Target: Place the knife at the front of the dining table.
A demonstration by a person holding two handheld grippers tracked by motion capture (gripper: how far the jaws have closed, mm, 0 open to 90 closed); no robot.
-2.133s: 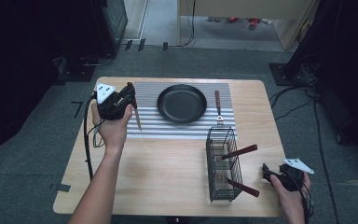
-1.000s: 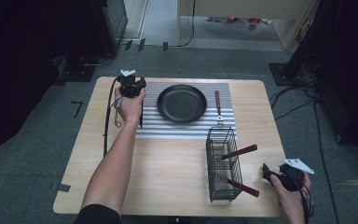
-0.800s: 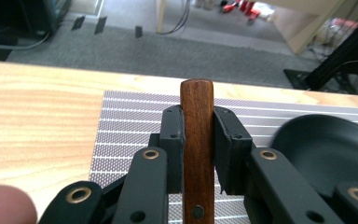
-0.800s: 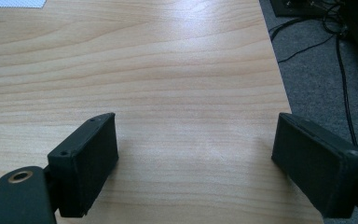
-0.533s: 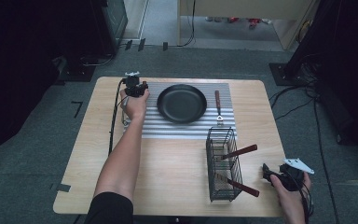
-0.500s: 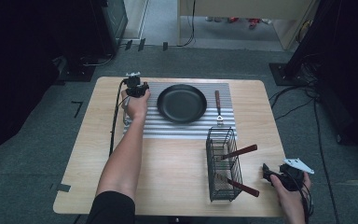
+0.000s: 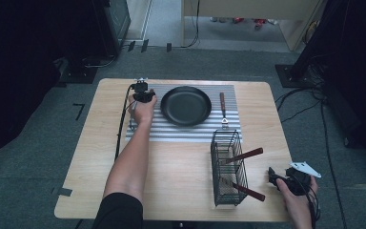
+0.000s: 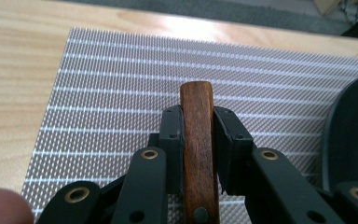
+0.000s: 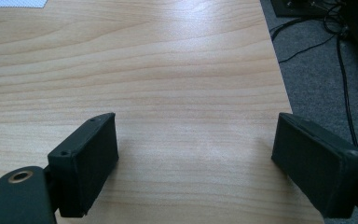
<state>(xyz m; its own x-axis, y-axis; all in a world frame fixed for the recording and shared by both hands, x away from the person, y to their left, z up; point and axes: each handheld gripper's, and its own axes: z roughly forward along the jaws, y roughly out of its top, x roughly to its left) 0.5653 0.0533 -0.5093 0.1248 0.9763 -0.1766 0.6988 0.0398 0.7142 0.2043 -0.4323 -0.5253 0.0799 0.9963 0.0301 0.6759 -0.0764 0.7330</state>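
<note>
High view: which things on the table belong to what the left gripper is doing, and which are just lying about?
In hand: left gripper; wooden-handled utensil; striped grey mat.
Lying about: black round pan; black wire basket; wooden-handled utensil beside pan; right gripper.

A lab or studio: a lone wooden counter (image 7: 181, 191) on grey carpet (image 7: 28, 162), cables (image 7: 305, 102) trailing (dark equipment racks (image 7: 109, 24) around).

A light wooden tabletop (image 7: 100, 181) stands on grey carpet (image 7: 33, 157). Dark cabinets (image 7: 109, 24) and black cables (image 7: 305, 102) lie beyond it, under even light.
</note>
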